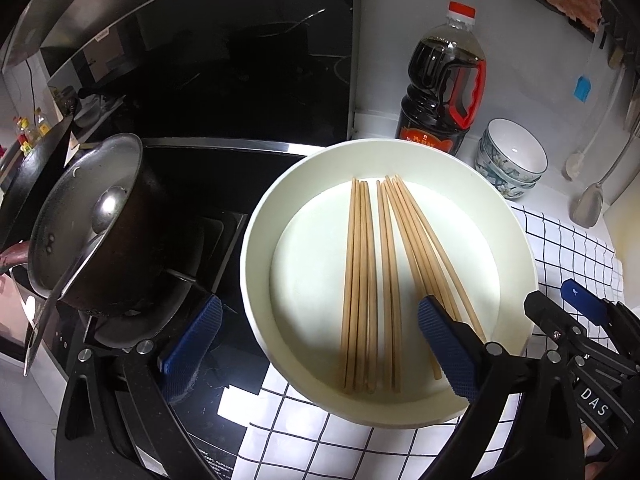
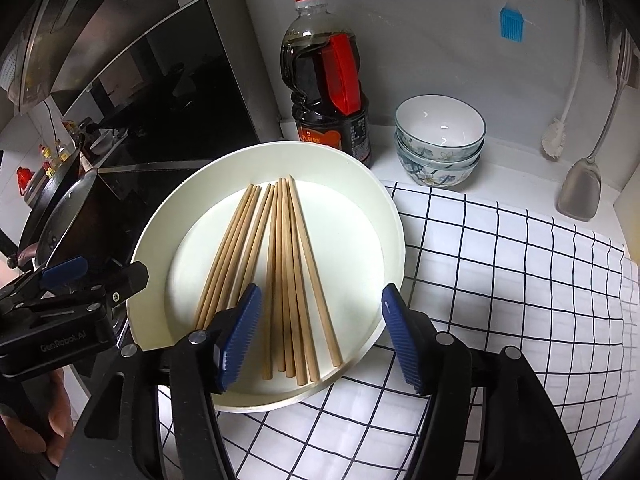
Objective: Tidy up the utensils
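Several wooden chopsticks [image 1: 360, 280] [image 2: 280, 260] lie in two loose bundles on a round white plate [image 1: 256, 240] [image 2: 392, 216]. My left gripper [image 1: 320, 308] stands wide open above the near part of the plate. One blue pad hangs outside the left rim and the other over the right-hand bundle, pressing on nothing. My right gripper [image 2: 320, 292] is open over the near ends of the right-hand bundle, and its pads stay apart from the sticks. Each gripper shows at the edge of the other's view.
The plate rests partly on a checked cloth [image 2: 500, 280] and partly on a black hob [image 1: 224, 408]. A steel pot [image 1: 88, 220] stands at the left. Behind are a soy sauce bottle [image 2: 328, 80], stacked bowls [image 2: 440, 136] and a hanging spatula [image 2: 580, 192].
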`<action>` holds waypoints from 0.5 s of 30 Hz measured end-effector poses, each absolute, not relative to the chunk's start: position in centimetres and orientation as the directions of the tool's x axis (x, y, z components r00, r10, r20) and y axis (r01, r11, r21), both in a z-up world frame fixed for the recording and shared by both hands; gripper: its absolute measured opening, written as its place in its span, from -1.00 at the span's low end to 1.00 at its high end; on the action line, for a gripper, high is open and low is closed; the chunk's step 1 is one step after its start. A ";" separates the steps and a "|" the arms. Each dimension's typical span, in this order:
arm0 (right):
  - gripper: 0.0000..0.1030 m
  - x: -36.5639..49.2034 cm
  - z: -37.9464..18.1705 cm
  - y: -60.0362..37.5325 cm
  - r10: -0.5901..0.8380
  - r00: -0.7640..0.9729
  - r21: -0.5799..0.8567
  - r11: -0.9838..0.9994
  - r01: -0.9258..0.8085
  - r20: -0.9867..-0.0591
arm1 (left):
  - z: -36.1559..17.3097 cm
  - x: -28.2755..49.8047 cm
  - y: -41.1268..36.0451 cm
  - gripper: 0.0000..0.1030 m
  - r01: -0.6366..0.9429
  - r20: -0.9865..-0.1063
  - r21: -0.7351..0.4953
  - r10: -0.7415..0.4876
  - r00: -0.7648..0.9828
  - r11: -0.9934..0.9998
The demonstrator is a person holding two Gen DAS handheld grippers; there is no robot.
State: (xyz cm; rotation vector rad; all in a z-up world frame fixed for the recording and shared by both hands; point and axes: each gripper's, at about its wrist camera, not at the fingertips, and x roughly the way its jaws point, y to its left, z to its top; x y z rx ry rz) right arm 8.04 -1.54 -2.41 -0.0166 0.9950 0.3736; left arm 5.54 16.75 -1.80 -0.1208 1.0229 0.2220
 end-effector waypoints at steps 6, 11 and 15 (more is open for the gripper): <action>0.24 7.9 -1.9 -1.4 0.297 0.482 0.155 0.937 -0.313 -0.824 | -1.6 5.5 16.8 0.88 -0.244 -0.861 0.001 0.125 0.493 0.970; 0.34 8.0 -1.5 -1.5 0.287 0.482 0.151 0.941 -0.302 -0.828 | -1.2 5.4 16.7 0.88 -0.243 -0.856 0.007 0.131 0.499 0.970; 0.39 8.1 -1.4 -1.7 0.270 0.484 0.142 0.948 -0.285 -0.832 | -1.0 5.4 16.7 0.88 -0.244 -0.857 0.004 0.129 0.499 0.970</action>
